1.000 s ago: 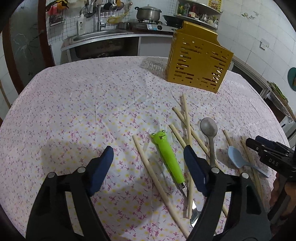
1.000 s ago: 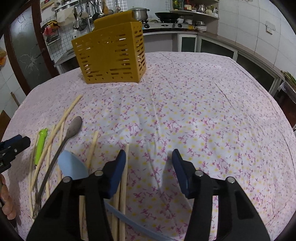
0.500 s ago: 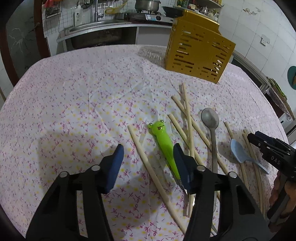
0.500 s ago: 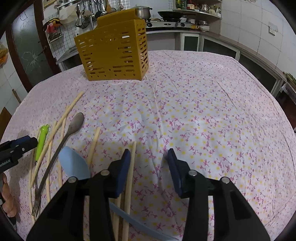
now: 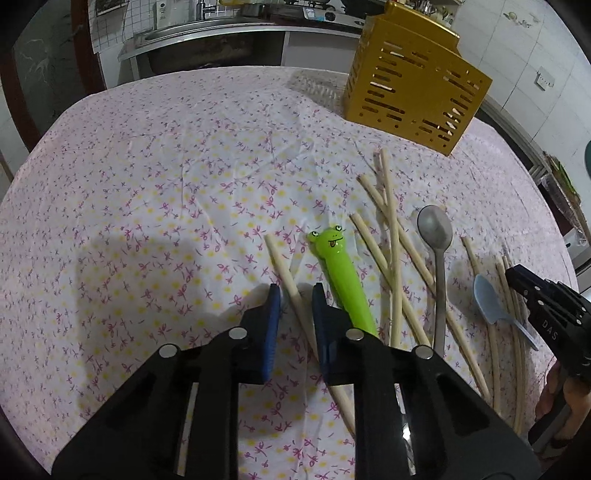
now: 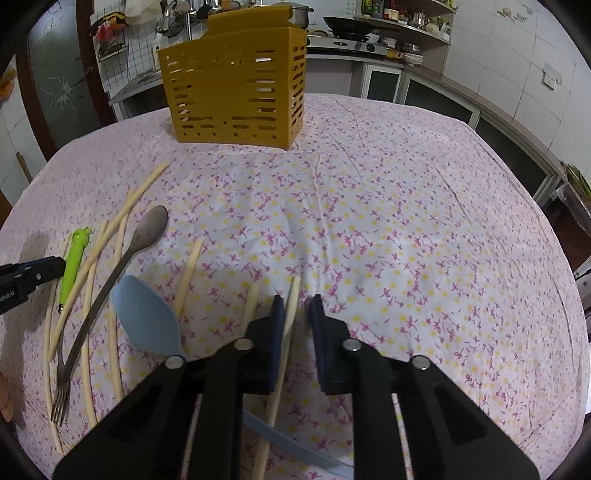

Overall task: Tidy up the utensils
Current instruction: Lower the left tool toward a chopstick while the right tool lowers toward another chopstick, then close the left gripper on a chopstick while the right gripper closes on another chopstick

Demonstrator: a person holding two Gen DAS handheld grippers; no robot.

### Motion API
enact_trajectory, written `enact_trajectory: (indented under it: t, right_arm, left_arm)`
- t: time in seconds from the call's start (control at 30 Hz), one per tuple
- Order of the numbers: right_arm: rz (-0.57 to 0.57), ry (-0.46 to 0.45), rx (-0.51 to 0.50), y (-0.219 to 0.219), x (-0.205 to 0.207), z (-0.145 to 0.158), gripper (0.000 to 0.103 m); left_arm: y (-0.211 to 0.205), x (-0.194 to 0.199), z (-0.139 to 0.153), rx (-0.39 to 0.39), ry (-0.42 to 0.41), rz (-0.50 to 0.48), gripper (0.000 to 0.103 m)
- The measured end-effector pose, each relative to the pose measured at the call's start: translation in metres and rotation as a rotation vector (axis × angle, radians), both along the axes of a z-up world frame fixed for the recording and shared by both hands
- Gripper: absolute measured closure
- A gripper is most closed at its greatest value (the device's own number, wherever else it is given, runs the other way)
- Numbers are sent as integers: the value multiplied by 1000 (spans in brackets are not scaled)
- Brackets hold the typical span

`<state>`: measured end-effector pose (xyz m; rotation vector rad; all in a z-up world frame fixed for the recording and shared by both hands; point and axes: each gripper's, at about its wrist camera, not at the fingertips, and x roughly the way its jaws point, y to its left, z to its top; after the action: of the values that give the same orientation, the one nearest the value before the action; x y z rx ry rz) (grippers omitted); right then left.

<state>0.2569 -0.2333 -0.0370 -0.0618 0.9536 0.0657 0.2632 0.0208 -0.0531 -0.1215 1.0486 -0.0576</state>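
Observation:
Several pale chopsticks lie scattered on the flowered tablecloth. My left gripper (image 5: 295,291) has its jaws close on either side of one chopstick (image 5: 284,269), next to a green frog-handled utensil (image 5: 341,273). My right gripper (image 6: 295,302) has its jaws narrowed around another chopstick (image 6: 291,306). A metal spoon (image 5: 436,236), a light blue spoon (image 6: 146,321) and a fork (image 6: 62,391) lie among the chopsticks. A yellow slotted utensil holder (image 6: 236,88) stands at the far side of the table.
The table (image 6: 406,221) is round, with its edge close on the right. A kitchen counter with a sink (image 5: 207,33) and a stove with pots stands behind. The right gripper shows at the right edge of the left wrist view (image 5: 543,302).
Both grippers have moved down and forward toward the table and their jaws have narrowed, each around a chopstick. The utensils have not moved.

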Motion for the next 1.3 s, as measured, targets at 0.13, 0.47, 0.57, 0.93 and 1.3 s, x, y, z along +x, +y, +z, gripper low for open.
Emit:
enact_trajectory:
  t: [0.13,0.47,0.57,0.93,1.3]
  right_arm:
    - [-5,16,-25,5,2,0,90]
    - [-1,65,8,3,-3,4,91]
    - [-2,73,15,3,-4,3,91]
    - [-12,85,82,-3,3,1,93]
    - [-39,53,167,-16,0,2,97]
  left_arm:
    - [-7,1,-1,44,3,-9,86]
    - [-6,-1,0,62,51,-16,86]
    - [-9,-1,-1,87,56,-18,86]
    - [-8,3,0,71,88,-11,86]
    - [-9,9,1,76,103,-9,95]
